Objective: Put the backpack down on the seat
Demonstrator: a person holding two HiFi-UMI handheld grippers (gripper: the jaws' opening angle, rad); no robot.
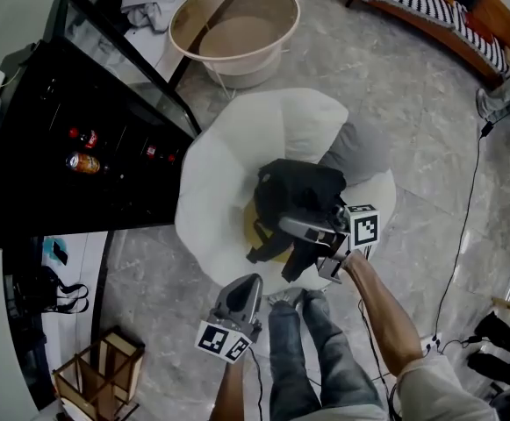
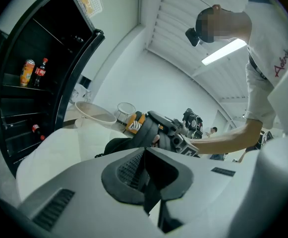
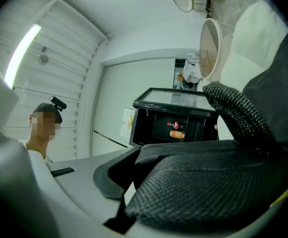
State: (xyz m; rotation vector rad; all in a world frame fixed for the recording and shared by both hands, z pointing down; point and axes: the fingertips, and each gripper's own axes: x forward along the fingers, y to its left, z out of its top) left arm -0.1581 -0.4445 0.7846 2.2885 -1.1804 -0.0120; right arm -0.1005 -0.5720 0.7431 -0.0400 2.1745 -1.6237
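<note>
The black backpack point(image 1: 297, 191) rests on the white beanbag seat point(image 1: 228, 174), with a yellow patch showing under its near edge. My right gripper point(image 1: 303, 229) is at the bag's near side, shut on a padded mesh strap of the backpack point(image 3: 208, 182) that fills the right gripper view. My left gripper point(image 1: 247, 281) hangs lower, off the seat's near edge by the person's legs, shut with nothing in it. In the left gripper view the backpack point(image 2: 115, 145) and the right gripper point(image 2: 158, 130) lie just beyond the left gripper's point(image 2: 148, 180) closed jaws.
A black glass-door cabinet point(image 1: 79, 147) holding drink cans stands left of the seat. A round beige tub point(image 1: 233, 29) sits behind it, a striped bench point(image 1: 430, 11) at the top right. A cable point(image 1: 465, 235) runs across the marble floor at right; a wooden rack point(image 1: 96, 371) stands bottom left.
</note>
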